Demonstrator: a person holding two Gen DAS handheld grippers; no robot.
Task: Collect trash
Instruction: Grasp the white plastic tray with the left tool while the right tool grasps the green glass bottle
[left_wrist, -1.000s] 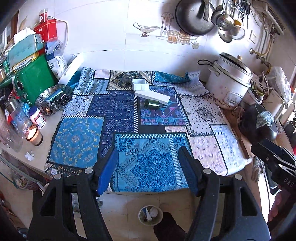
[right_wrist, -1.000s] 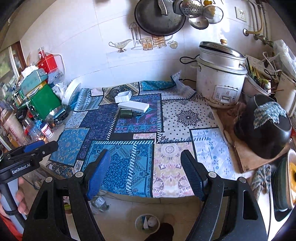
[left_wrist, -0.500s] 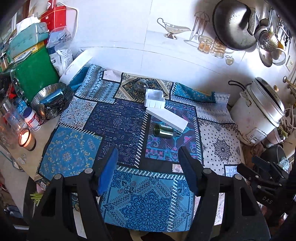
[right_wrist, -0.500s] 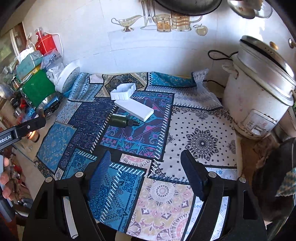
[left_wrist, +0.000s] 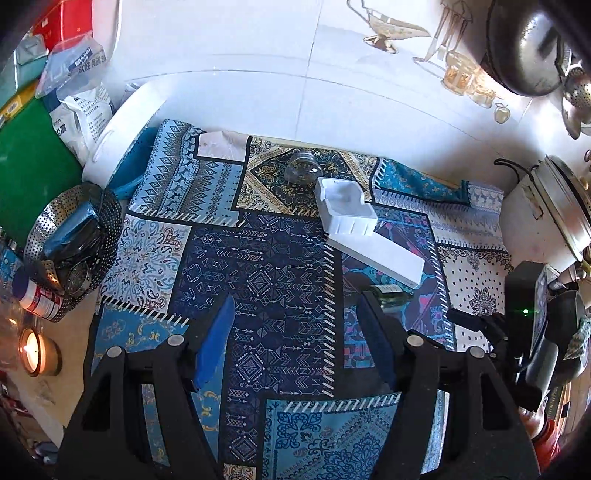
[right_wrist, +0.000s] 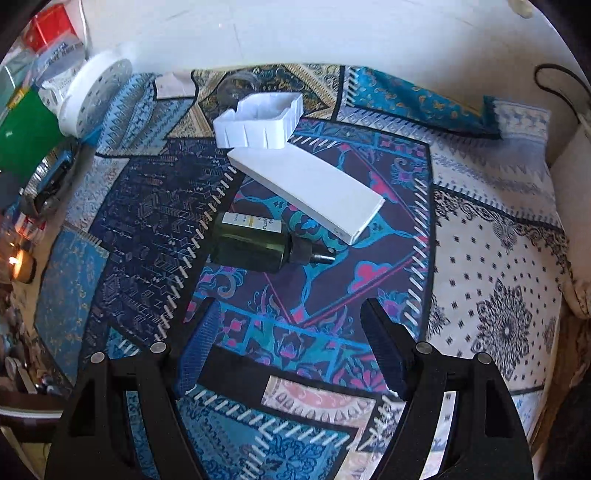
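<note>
Trash on patterned surface (right_wrist: 498, 280): one green bottle (right_wrist: 255, 245) on its side, one flat white box (right_wrist: 306, 188), one white tray (right_wrist: 258, 120). Left gripper (left_wrist: 295, 328), right gripper (right_wrist: 291, 339) fingers apart, empty.

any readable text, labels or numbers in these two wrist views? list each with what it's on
None reads cleanly.
Green bottle: its pale label carries print, too small and blurred to read.
White bag, far left: dark print, blurred, not legible.
Clear packet above that bag: a strip of characters, too blurred to quote.
Small jar by the steel basket: red-and-white label, unreadable.
Long white box: tiny mark near one end, illegible.
</note>
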